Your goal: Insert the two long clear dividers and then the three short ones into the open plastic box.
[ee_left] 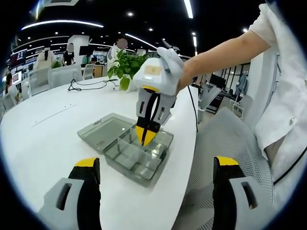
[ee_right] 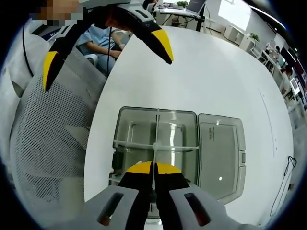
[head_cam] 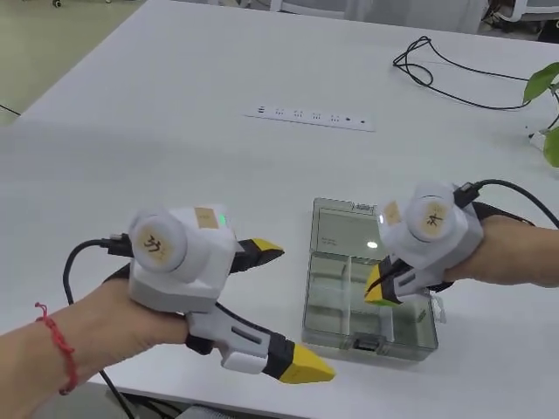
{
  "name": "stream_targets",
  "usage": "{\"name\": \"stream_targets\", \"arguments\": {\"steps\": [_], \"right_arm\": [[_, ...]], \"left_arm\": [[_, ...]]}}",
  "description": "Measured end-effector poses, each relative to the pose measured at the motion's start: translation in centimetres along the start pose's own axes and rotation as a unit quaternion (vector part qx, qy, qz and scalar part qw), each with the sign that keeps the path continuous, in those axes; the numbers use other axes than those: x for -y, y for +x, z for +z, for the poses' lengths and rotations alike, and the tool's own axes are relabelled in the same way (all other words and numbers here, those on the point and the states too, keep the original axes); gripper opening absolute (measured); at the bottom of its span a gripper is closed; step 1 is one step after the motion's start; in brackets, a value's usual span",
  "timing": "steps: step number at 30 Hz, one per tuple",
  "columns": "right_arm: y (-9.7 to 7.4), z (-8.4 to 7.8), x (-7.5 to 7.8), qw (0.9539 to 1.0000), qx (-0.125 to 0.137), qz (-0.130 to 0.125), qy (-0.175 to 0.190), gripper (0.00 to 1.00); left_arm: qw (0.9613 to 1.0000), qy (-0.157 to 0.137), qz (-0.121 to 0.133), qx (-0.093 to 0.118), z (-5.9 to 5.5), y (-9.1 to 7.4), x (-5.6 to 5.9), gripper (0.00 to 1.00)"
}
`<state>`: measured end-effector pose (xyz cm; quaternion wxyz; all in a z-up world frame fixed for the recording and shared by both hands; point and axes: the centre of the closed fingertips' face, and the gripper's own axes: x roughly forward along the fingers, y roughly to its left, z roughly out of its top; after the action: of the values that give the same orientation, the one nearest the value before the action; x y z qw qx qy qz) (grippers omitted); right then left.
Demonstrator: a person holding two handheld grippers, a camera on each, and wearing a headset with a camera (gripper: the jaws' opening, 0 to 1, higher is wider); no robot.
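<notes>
My right claw (ee_right: 153, 166) grips a thin clear plastic divider (ee_right: 157, 127) standing in the open transparent plastic box (ee_right: 218, 143), frame centre; my left claw (ee_left: 157, 162) is spread wide, lower frame.

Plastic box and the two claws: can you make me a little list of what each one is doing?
plastic box: clear, sits on the white table
lid: open, lying flat
right claw: shut on a clear divider, over the box
other divider: stands across the box
left claw: open, holding nothing, beside the box
</notes>
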<state>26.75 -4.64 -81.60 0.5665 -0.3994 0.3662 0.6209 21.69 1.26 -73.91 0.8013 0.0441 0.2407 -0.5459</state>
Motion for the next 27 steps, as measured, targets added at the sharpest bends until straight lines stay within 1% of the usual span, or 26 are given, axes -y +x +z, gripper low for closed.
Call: {"name": "stream_targets", "arguments": {"steps": [8,13,15,19,23,26,27], "right_arm": [[0.09,-0.05,-0.11,1.0,-0.004,-0.004,-0.005,0.03],[0.12,-0.11,-0.1,1.0,-0.001,-0.005,0.003,0.03],[0.16,-0.13,-0.1,1.0,-0.002,-0.007,-0.001,0.03],[0.14,-0.14,-0.17,1.0,-0.001,-0.007,0.005,0.03],[0.06,-0.19,-0.11,0.9999,-0.002,-0.01,0.001,0.03],[-0.47,0.2,-0.19,0.9998,0.01,-0.011,0.014,0.08],[-0.72,0.24,-0.15,0.9997,0.012,-0.014,0.013,0.08]], "left_arm": [[1.0,0.001,0.0,0.0,0.1,0.13,0.05,1.0],[1.0,0.0,0.0,0.002,0.18,0.08,0.1,1.0],[1.0,0.0,0.0,0.002,0.23,0.03,0.14,1.0],[1.0,0.001,0.001,0.002,0.25,-0.04,0.18,1.0],[1.0,0.002,0.003,0.002,0.39,-0.15,0.19,1.0],[1.0,0.002,0.004,0.001,0.33,-0.22,0.15,1.0],[1.0,0.001,0.004,0.002,0.33,-0.24,0.14,1.0]]}}
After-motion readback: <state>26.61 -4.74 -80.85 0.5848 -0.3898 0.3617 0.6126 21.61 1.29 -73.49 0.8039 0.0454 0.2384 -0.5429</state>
